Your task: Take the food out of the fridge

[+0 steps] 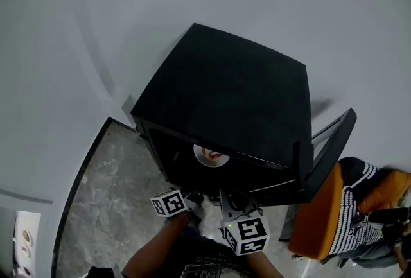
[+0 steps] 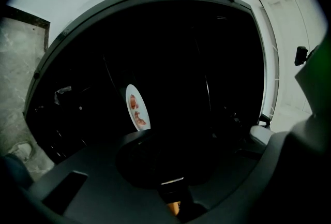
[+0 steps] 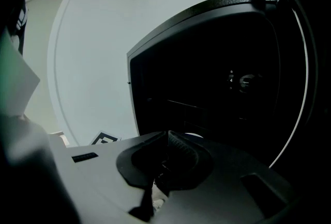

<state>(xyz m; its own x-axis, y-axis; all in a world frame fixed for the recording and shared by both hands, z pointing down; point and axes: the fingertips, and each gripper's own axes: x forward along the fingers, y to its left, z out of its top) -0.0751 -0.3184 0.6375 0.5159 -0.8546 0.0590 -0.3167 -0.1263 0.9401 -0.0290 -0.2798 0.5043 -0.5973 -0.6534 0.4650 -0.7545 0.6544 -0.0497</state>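
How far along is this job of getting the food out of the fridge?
Early. Done: the fridge has its door swung open on the right. In hand: nothing yet; the left claw and right claw hover at the opening, and neither touches the plate of food, which sits inside. Left: grip the plate, draw it out and set it down somewhere.

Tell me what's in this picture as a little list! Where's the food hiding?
fridge: black, standing against a pale wall
door: open, swung out to the right
food: reddish bits on a white plate, inside the fridge
left gripper: just in front of the opening, not touching the plate; jaws too dark to read
right gripper: beside it; jaws also unclear
floor: grey stone
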